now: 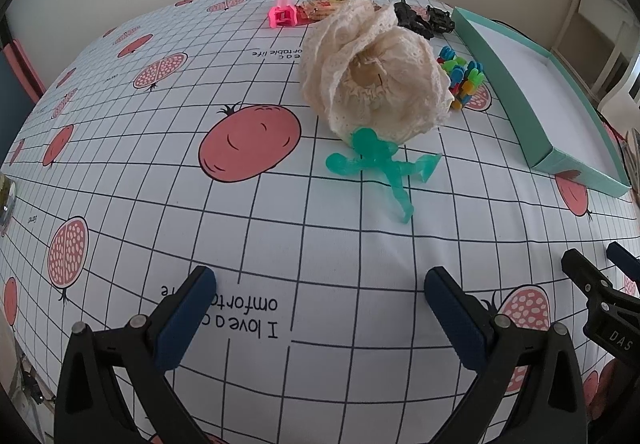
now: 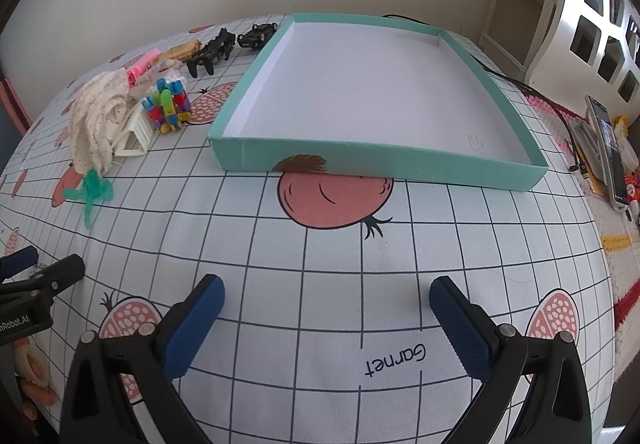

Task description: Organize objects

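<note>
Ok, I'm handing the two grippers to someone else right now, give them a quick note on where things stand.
Left gripper: open, holding nothing, above the tablecloth, pointed at the green figure.
Right gripper: open, holding nothing, facing the teal tray.
Loose items lie left of the tray: green figure, lace bundle, colourful clips, pink toy, snack packet, black robot toy, black toy car, white plastic rack.
Done: nothing; the tray holds nothing.
Left: probably move every item into the tray, nearest first.
</note>
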A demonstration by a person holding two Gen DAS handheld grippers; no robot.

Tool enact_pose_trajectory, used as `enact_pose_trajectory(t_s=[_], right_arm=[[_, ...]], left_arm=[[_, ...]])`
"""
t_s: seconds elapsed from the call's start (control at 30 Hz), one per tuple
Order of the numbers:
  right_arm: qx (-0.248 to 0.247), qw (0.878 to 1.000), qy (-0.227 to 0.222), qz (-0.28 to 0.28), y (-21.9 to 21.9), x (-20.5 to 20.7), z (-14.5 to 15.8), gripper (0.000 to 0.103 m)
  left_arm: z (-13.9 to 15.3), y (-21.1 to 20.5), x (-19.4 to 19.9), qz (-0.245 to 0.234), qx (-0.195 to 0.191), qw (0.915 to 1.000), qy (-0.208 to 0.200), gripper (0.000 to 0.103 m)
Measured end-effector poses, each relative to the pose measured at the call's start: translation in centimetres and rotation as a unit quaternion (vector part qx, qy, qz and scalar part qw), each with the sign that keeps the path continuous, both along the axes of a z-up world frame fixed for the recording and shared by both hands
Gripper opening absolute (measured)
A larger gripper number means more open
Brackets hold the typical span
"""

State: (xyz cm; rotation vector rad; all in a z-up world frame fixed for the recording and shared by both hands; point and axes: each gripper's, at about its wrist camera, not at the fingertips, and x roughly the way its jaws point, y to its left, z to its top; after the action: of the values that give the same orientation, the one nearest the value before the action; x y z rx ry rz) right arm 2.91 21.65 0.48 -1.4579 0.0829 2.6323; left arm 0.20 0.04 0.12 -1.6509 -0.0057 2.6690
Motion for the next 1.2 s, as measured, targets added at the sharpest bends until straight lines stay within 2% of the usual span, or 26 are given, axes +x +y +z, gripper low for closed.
enact_pose_trajectory(t_s=[0.97,1.13,1.2], right_arm=[[-0.002,1.000,-0.007,0.002,0.0,0.0,0.1,0.103],[-0.006,1.000,-0.018,0.005,-0.4,-0.3,0.3,0.102],[-0.008,1.000,-0.008,0.008,-0.6,-0.6,1.3,0.102]], left_arm=[[0.3,0.1,-0.1,0.000,0.002,0.9999,-0.014,0.103],[0.8,-0.5,-0.6,0.013,0.030,0.9992,-0.022,0.103],[1.5,-0.8,-0.9,0.014,0.046,0.9987,-0.019,0.103]])
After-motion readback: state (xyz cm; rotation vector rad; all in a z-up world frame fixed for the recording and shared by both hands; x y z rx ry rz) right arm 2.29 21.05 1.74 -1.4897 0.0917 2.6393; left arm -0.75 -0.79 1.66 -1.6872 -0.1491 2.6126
